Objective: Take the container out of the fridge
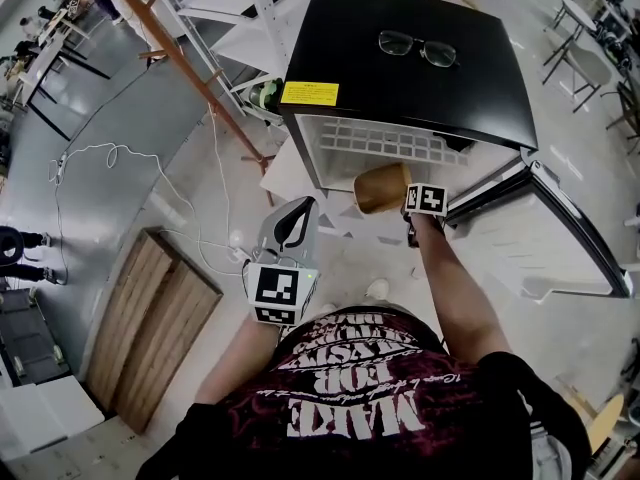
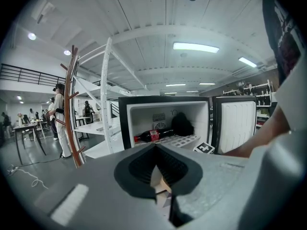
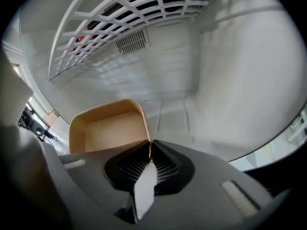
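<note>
The tan container (image 3: 108, 128) is in the lower part of the fridge (image 1: 400, 58), under the white wire shelf (image 3: 120, 13), right at the open front. The right claw (image 3: 149, 145) is clamped on its near side wall, pointing steeply down. The left claw (image 2: 155, 150) is held back from the fridge with its jaws together and nothing in them. A red-labelled bottle (image 2: 153, 136) lies on the shelf and glasses (image 1: 417, 47) sit on top of the fridge. The door (image 1: 540, 218) is swung open.

Right gripper (image 3: 149, 143) is clamping the tan container (image 3: 105, 133) by its right wall, inside the fridge (image 3: 230, 80), under the wire shelf (image 3: 120, 18).
</note>
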A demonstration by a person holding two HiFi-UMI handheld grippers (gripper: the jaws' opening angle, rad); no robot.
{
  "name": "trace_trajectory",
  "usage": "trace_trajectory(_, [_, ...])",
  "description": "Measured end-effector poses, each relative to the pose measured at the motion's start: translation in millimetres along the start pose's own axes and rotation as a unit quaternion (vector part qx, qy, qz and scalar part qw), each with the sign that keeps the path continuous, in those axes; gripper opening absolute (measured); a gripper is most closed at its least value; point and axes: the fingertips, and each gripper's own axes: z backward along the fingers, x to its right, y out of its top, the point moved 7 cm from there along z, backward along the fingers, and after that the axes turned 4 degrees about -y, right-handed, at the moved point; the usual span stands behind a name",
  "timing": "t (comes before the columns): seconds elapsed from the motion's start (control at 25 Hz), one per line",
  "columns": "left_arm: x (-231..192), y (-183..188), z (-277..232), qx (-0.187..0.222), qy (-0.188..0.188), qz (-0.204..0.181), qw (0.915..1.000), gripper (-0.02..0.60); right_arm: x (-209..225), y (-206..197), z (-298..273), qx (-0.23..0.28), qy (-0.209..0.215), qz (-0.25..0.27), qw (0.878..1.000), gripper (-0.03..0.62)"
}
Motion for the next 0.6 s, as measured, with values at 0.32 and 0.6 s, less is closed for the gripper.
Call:
trace_trajectory(0.32, [3.4, -3.7, 6.5, -0.006, -0.006, 0.006, 0.9999, 0.0, 0.9, -7.6, 6.9, 0.001, 0.013, -0.021, 1.0, 0.046])
trace_trajectory(0.6, [2.1, -5.7, 11.4, 0.001, -0.009, 0.002, 1.0, 0.0, 0.6, -15.6, 21.3, 0.009, 0.028, -0.049, 0.998, 0.046])
